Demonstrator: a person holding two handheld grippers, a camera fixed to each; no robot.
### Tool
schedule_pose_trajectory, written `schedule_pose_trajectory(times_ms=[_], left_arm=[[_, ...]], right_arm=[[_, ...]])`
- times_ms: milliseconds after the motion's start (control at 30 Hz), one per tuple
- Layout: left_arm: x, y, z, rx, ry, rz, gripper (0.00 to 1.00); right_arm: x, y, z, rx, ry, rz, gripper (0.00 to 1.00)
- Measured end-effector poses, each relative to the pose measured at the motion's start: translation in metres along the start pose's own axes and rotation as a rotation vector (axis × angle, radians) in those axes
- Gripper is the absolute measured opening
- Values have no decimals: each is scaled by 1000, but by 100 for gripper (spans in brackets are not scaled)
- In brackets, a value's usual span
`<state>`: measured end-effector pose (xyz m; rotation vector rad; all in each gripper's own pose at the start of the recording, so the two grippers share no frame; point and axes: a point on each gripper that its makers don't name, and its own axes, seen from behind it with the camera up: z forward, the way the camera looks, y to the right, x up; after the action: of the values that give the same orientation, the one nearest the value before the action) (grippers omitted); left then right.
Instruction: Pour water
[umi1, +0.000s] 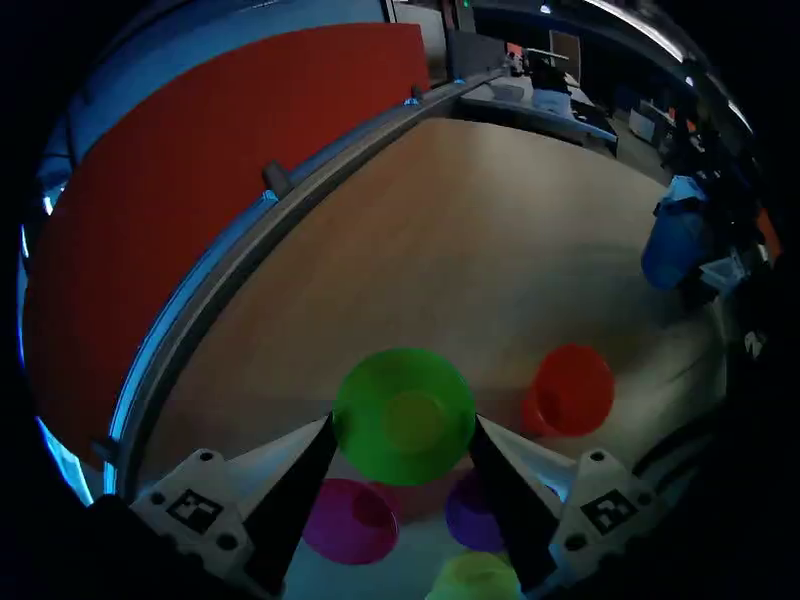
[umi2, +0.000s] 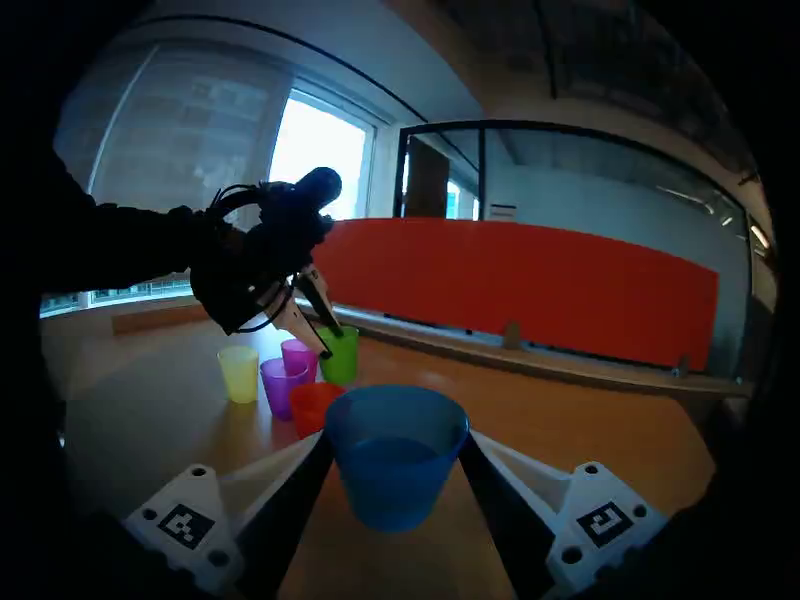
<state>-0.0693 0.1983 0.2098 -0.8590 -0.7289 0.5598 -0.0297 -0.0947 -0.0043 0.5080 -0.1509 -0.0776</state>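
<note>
Pinched from both sides by jaws of left gripper (umi1: 403, 422): green cup (umi1: 404, 400), mouth toward camera, over wooden worktop (umi1: 480, 230). Grouped close by on worktop: magenta cup (umi1: 350, 520), purple cup (umi1: 470, 512), yellow cup (umi1: 475, 578), orange cup (umi1: 572, 390). Clamped upright between jaws of right gripper (umi2: 397, 445): blue cup (umi2: 395, 480), apart from group.

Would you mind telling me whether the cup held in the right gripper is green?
No, the right gripper holds the blue cup; the green cup is in the left gripper.
</note>
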Motion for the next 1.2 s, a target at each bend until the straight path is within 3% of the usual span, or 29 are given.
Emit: schedule_pose_trajectory(times_ms=[367, 767, 1200], left_arm=[[15, -1, -30, 50, 132, -38, 89], [17, 6, -59, 85, 216, -70, 89], [27, 33, -102, 121, 330, -53, 89]], right_arm=[[4, -1, -3, -3, 4, -3, 90], [2, -4, -3, -1, 1, -3, 90], [8, -10, -1, 6, 8, -9, 90]])
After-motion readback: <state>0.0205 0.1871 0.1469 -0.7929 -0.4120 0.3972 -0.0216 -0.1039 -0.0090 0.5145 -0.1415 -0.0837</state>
